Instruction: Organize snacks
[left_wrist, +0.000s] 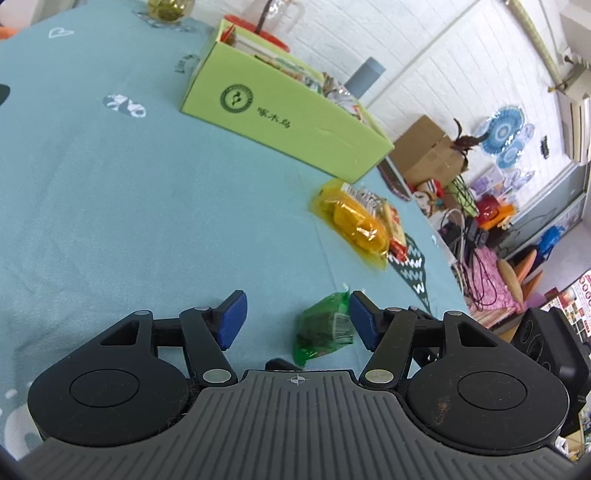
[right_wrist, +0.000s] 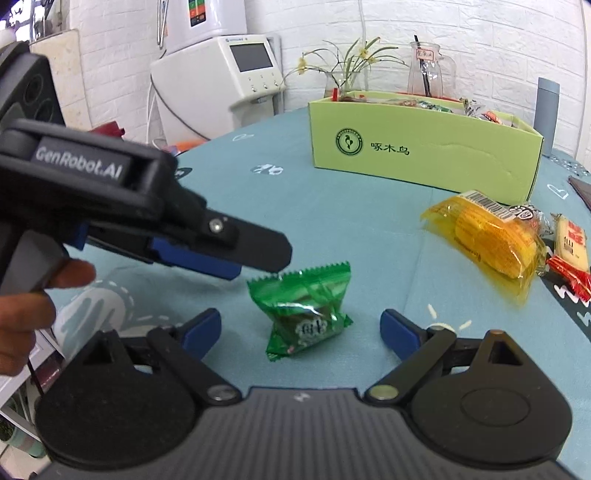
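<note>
A small green snack packet (right_wrist: 306, 314) lies on the teal tablecloth. My right gripper (right_wrist: 301, 330) is open, with the packet lying between its fingers. My left gripper (left_wrist: 297, 317) is open just above the same packet (left_wrist: 325, 326), which sits near its right finger; it also shows in the right wrist view (right_wrist: 258, 254), coming in from the left over the packet's top edge. A yellow corn packet (right_wrist: 491, 240) lies to the right with smaller snacks beside it. A light green box (right_wrist: 424, 147) holding several snacks stands behind.
A glass pitcher (right_wrist: 424, 70), a plant vase (right_wrist: 345, 79) and a grey bottle (right_wrist: 546, 110) stand behind the box. A white appliance (right_wrist: 218, 77) is beyond the table's left edge. Floor clutter (left_wrist: 461, 206) lies past the table edge.
</note>
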